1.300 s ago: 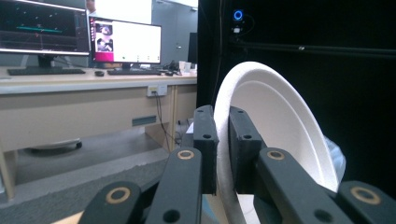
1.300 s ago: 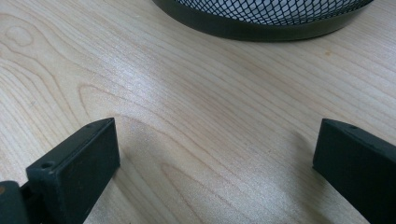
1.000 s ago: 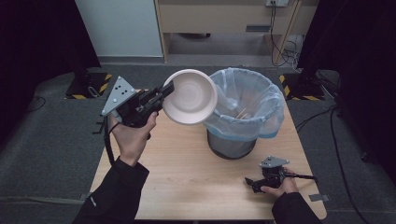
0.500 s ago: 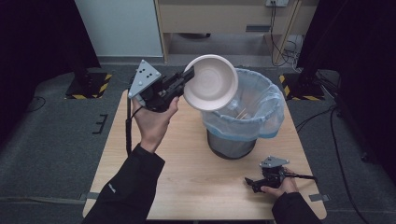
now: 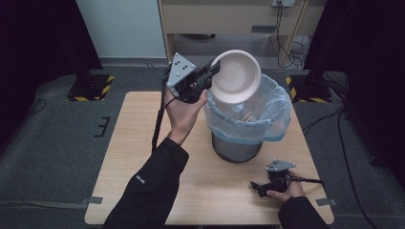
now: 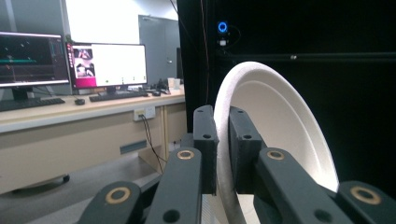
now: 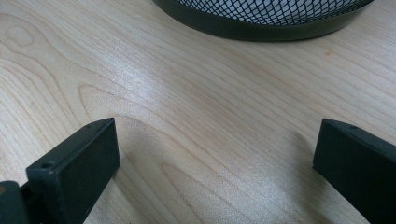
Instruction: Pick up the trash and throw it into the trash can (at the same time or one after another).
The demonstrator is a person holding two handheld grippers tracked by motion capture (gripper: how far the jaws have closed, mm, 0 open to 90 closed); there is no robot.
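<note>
L gripper (image 5: 216, 69): jaws pinched narrow on the rim of a white foam bowl (image 5: 236, 77). The left gripper view shows one jaw on each side of the rim w/ pads pressing the foam. Bowl is tilted nearly on edge, hollow facing the near side, held up in the air over the far-left rim of the bin (image 5: 248, 125).

The bin is a black mesh basket w/ a pale blue liner (image 5: 279, 114) folded over its top, standing right of centre on the wooden surface (image 5: 138, 157). Something thin and light lies inside it, too small to tell what.

R gripper (image 5: 258, 186): jaws wide apart, nothing between them, lying low on the surface at the near right, pointing left. The right gripper view shows bare wood between the jaws and the bin's mesh base just beyond.

Progress, as a judgement: pickup and carry look done, bowl is at the bin mouth but not yet inside or let go. Left to do: bring it fully over the opening, open the jaws, let it drop in. R gripper seems idle for this step.
</note>
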